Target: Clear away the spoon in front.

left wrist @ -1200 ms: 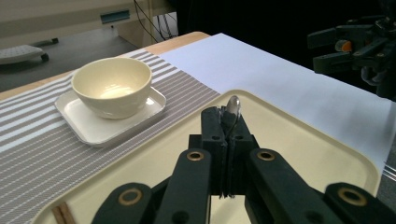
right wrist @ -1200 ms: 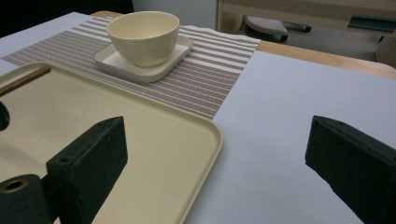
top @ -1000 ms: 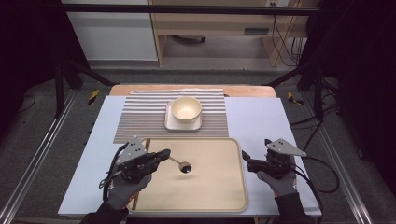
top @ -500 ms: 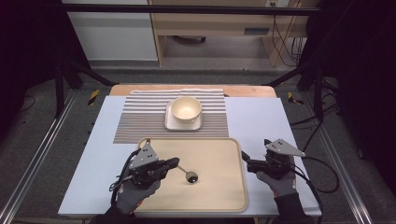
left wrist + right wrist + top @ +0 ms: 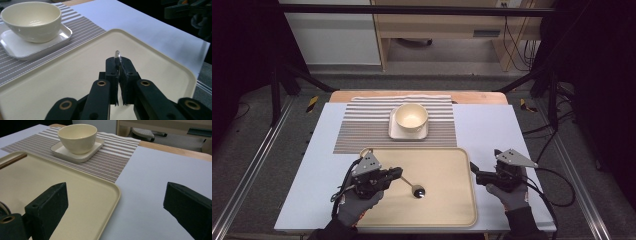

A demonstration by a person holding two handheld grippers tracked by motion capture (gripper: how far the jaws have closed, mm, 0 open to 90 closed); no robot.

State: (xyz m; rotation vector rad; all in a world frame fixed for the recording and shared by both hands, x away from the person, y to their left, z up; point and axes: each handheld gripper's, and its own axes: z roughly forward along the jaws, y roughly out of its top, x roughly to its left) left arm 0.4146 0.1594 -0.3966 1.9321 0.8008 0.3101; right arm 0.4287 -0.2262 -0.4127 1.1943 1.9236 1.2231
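Bowl (image 5: 411, 117) on plate (image 5: 409, 131), on mat (image 5: 362, 130), behind tray (image 5: 447, 200).

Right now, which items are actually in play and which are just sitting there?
In play:
- spoon, handle clamped in the left gripper
- beige tray under it
- bowl on its square plate, a likely target

Idle:
- right gripper, open at the tray's edge
- striped placemat
- cables on the floor

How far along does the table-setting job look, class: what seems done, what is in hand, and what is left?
Done: the cream bowl sits on its square plate on the striped placemat. In hand: the left tool is shut on a spoon over the beige tray. Left, probably: setting the spoon down by the bowl. The right tool waits open.
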